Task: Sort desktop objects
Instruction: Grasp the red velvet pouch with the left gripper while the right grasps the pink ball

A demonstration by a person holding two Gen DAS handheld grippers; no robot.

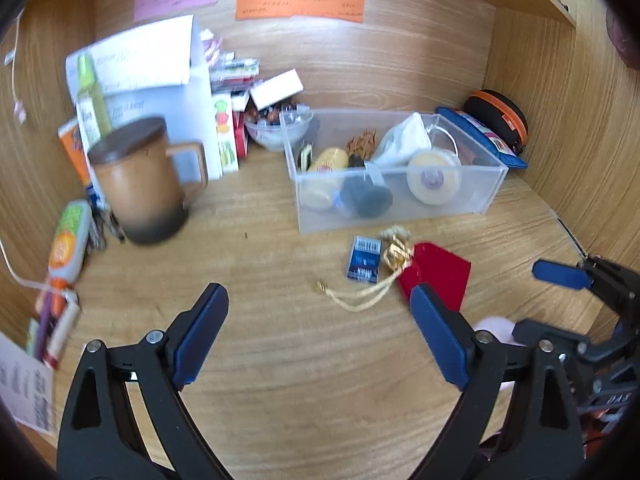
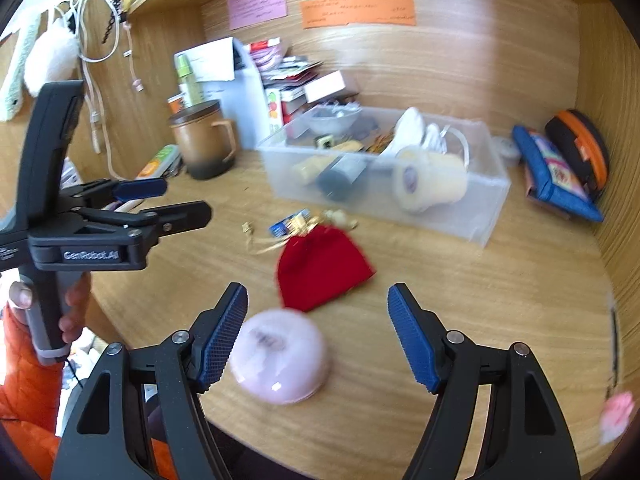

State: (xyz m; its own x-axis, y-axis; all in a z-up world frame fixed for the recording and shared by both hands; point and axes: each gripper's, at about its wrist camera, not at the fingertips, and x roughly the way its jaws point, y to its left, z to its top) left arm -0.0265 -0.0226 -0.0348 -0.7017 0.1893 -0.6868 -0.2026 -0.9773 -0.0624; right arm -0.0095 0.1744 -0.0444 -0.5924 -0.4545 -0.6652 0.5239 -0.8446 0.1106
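A clear plastic bin (image 1: 486, 196) (image 2: 486, 200) holding several items stands mid-desk. In front of it lie a red velvet pouch (image 1: 438, 274) (image 2: 322, 270) with gold cord and a small blue packet (image 1: 364, 260) (image 2: 285, 224). A pink round case (image 2: 282, 356) lies near the desk's front edge, partly hidden in the left wrist view (image 1: 494, 330). My left gripper (image 1: 318, 334) is open and empty above bare desk; it also shows in the right wrist view (image 2: 178, 200). My right gripper (image 2: 318, 334) is open, its fingers flanking the pink case from above, left pad (image 2: 224, 340) close to it.
A brown lidded mug (image 1: 140, 184) (image 2: 206, 144), papers, boxes and a tube (image 1: 68, 240) crowd the left back. A small bowl (image 1: 276, 130) sits behind the bin. A blue pouch (image 2: 556, 178) and a black-orange case (image 2: 580, 148) lean at the right wall.
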